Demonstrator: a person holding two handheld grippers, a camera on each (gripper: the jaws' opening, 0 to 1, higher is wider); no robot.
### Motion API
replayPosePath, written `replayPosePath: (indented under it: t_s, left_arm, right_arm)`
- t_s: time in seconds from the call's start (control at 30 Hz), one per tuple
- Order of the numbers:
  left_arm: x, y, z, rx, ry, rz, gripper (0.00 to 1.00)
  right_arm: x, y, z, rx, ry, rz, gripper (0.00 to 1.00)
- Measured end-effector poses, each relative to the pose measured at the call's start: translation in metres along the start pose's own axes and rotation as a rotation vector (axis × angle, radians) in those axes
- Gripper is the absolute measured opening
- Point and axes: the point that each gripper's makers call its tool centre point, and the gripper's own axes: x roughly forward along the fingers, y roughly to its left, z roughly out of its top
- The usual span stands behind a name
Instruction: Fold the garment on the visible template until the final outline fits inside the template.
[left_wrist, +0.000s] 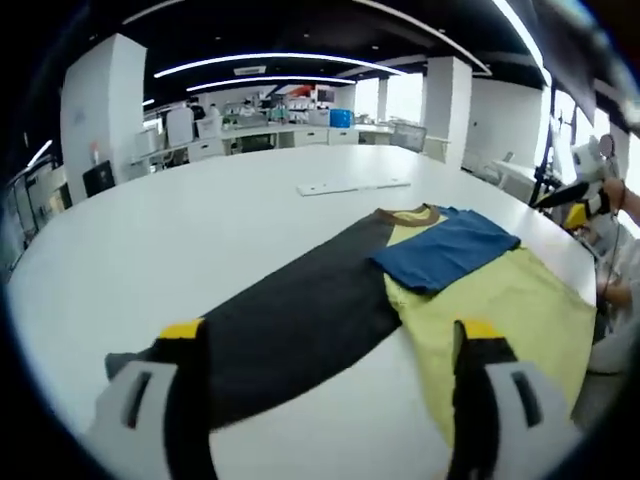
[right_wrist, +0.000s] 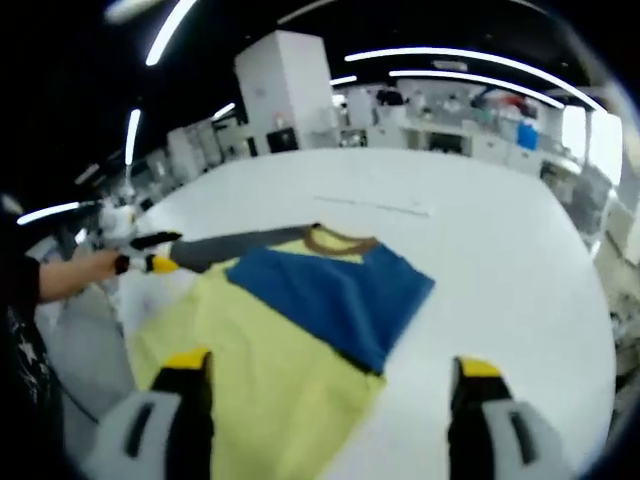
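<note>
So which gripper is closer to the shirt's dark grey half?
Left. The left gripper is at the end of the dark grey half; the right gripper is over the yellow side.

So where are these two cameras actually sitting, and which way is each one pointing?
Left gripper view: rides on the left gripper, looking forward between its two open, yellow-tipped jaws across the white table at the garment; the right gripper comes in at the right edge.
Right gripper view: rides on the right gripper, facing the garment from its other side; the left gripper and the person's hand show at left.
Shared: the garment, table and both grippers.
</note>
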Motion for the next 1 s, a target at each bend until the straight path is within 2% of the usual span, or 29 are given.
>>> replayPosePath:
  t_s: [0.17, 0.23, 0.33, 0.5, 0.63, 0.67, 0.73, 0.77, 0.83, 1.0]
  left_arm:
    - [-0.02, 0.024, -0.01, -0.031, 0.007, 0.045, 0.99]
    - [-0.028, 0.027, -0.011, -0.051, 0.0, 0.056, 0.99]
    - [-0.037, 0.05, -0.014, -0.066, -0.006, 0.086, 0.98]
    - [-0.05, 0.067, -0.013, -0.082, -0.014, 0.137, 0.95]
    - [-0.057, 0.086, -0.017, -0.156, -0.021, 0.168, 0.91]
    - [-0.059, 0.095, -0.02, -0.171, -0.018, 0.193, 0.9]
    - [-0.062, 0.102, -0.023, -0.193, -0.016, 0.219, 0.84]
    - [-0.065, 0.111, -0.024, -0.229, -0.037, 0.258, 0.81]
    - [-0.07, 0.129, -0.028, -0.282, -0.057, 0.288, 0.75]
    - [-0.074, 0.15, -0.037, -0.296, -0.052, 0.345, 0.62]
  right_arm:
    - [-0.013, 0.009, -0.004, -0.011, -0.005, 0.009, 0.99]
    - [-0.017, 0.008, -0.005, -0.01, -0.007, 0.001, 0.99]
    - [-0.023, 0.009, -0.005, 0.001, -0.023, -0.014, 0.99]
    - [-0.033, 0.014, -0.006, 0.009, -0.039, -0.019, 0.99]
    - [-0.043, 0.022, -0.007, -0.003, -0.049, -0.02, 0.99]
    - [-0.047, 0.024, -0.008, -0.008, -0.048, -0.019, 0.99]
    - [-0.051, 0.027, -0.01, -0.02, -0.049, -0.017, 0.99]
    - [-0.053, 0.027, -0.011, -0.026, -0.049, -0.017, 0.99]
    - [-0.056, 0.031, -0.014, -0.039, -0.037, -0.02, 0.99]
    - [-0.061, 0.027, -0.021, -0.047, -0.029, -0.042, 0.99]
